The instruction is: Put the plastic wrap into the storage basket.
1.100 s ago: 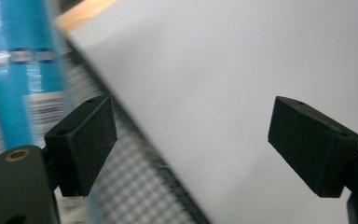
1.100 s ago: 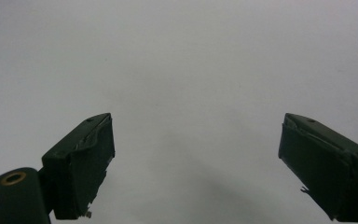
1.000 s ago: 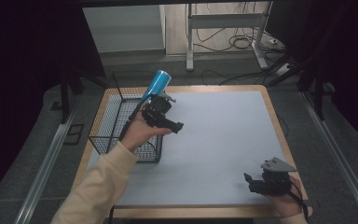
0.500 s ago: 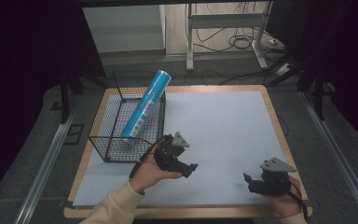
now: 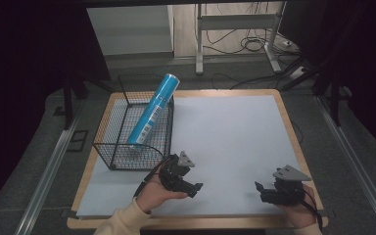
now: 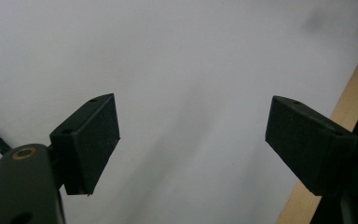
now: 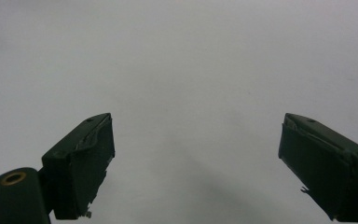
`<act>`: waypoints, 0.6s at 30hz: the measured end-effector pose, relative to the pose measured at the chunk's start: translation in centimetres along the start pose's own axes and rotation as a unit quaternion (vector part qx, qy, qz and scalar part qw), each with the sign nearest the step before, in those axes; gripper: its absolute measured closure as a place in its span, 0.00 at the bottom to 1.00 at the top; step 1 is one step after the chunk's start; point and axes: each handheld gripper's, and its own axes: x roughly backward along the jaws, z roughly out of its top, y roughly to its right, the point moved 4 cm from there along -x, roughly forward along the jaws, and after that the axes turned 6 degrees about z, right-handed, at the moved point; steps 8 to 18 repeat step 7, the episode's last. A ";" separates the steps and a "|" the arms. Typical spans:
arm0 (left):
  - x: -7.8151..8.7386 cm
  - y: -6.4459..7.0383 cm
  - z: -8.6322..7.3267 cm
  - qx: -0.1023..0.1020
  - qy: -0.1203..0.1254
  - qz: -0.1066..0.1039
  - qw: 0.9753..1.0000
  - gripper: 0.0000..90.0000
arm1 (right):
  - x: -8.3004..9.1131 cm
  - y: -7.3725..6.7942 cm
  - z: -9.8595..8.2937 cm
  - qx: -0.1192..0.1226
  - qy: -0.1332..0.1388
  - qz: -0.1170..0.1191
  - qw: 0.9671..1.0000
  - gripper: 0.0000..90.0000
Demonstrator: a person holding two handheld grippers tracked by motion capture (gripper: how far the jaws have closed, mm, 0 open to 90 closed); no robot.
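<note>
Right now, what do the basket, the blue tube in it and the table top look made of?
Basket: thin black wire mesh, likely coated metal; you see through its grid walls.
Blue tube: smooth glossy cylinder with printed label, plastic or metal can; can't tell which.
Table top: matte pale grey sheet, paper or mat, over a light wooden board whose edge shows around it.

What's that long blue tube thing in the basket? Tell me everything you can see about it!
The tube is a long, bright blue cylinder with a smooth, shiny look. A white label strip with small print runs down its side; the print is too small to read. It stands tilted in the black wire basket: its lower end sits inside near the basket's bottom, and its upper end leans over the far rim, sticking out above it. No tongs touch it; both are near the table's front edge.
</note>
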 end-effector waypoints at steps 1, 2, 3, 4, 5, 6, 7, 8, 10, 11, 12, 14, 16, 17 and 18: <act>0.0 0.0 0.0 0.003 0.004 0.002 1.000 0.19 | 0.0 0.0 0.0 0.001 0.001 0.001 1.000 0.12; 0.0 0.0 0.0 0.006 0.005 0.003 1.000 0.19 | 0.1 0.0 0.0 0.001 0.002 0.001 1.000 0.12; 0.0 -0.1 0.0 0.006 0.004 0.001 1.000 0.19 | 0.1 0.0 0.0 0.001 0.002 0.001 1.000 0.12; -0.1 -0.1 0.0 0.007 0.004 0.002 1.000 0.19 | 0.1 0.0 -0.1 0.001 0.003 0.002 1.000 0.12; -0.1 -0.1 0.0 0.008 0.005 0.003 1.000 0.19 | 0.2 0.0 -0.1 0.001 0.004 0.002 1.000 0.12; -0.2 -0.1 -0.1 0.007 0.004 0.002 1.000 0.19 | 0.2 0.0 0.0 0.001 0.005 0.002 1.000 0.12; -0.2 -0.1 -0.1 0.006 0.002 0.001 1.000 0.19 | 0.2 0.0 0.0 0.002 0.007 0.003 1.000 0.12; -0.2 -0.1 -0.1 0.006 0.002 0.001 1.000 0.19 | 0.2 0.0 0.0 0.002 0.007 0.003 1.000 0.12; -0.2 -0.1 -0.1 0.006 0.002 0.001 1.000 0.19 | 0.2 0.0 0.0 0.002 0.007 0.003 1.000 0.12; -0.2 -0.1 -0.1 0.006 0.002 0.001 1.000 0.19 | 0.2 0.0 0.0 0.002 0.007 0.003 1.000 0.12; -0.2 -0.1 -0.1 0.006 0.002 0.001 1.000 0.19 | 0.2 0.0 0.0 0.002 0.007 0.003 1.000 0.12; -0.2 -0.1 -0.1 0.006 0.002 0.001 1.000 0.19 | 0.2 0.0 0.0 0.002 0.007 0.003 1.000 0.12; -0.2 -0.1 -0.1 0.006 0.002 0.001 1.000 0.19 | 0.2 0.0 0.0 0.002 0.007 0.003 1.000 0.12; -0.2 -0.1 -0.1 0.006 0.002 0.001 1.000 0.19 | 0.2 0.0 0.0 0.002 0.007 0.003 1.000 0.12; -0.2 -0.1 -0.1 0.006 0.002 0.001 1.000 0.19 | 0.2 0.0 0.0 0.002 0.007 0.003 1.000 0.12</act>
